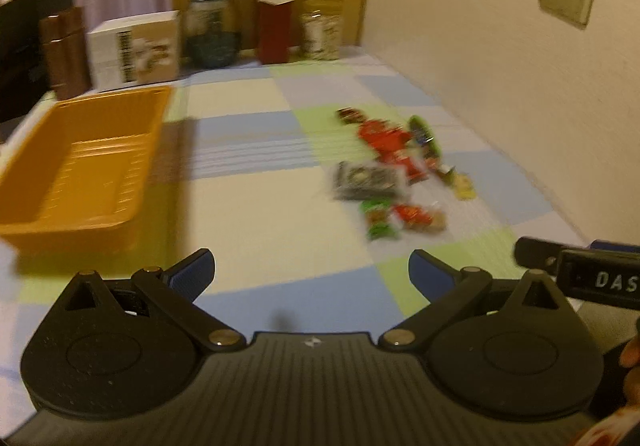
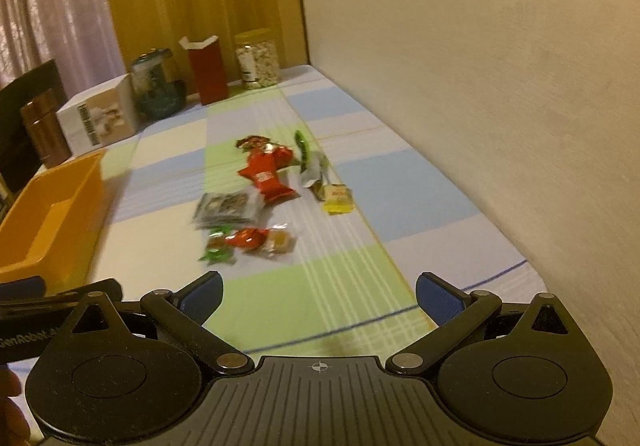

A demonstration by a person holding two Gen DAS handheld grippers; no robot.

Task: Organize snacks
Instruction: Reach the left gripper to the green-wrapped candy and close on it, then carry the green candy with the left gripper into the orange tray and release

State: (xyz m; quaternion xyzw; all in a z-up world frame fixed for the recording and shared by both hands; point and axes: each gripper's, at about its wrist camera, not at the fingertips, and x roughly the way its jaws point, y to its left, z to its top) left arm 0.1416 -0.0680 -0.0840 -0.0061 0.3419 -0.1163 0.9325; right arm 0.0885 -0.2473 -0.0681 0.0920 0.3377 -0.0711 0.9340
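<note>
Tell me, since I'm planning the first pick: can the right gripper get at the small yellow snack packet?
Probably yes. The right gripper has its jaws wide open and empty, and the yellow packet lies at the pile's wall-side edge with bare tablecloth before it.

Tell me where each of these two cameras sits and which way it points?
Left wrist: rides the open left gripper, looking across the checked tablecloth at the orange bin; a hand shows at right.
Right wrist: rides the open right gripper, facing along the wall.
Both share the snack pile.
</note>
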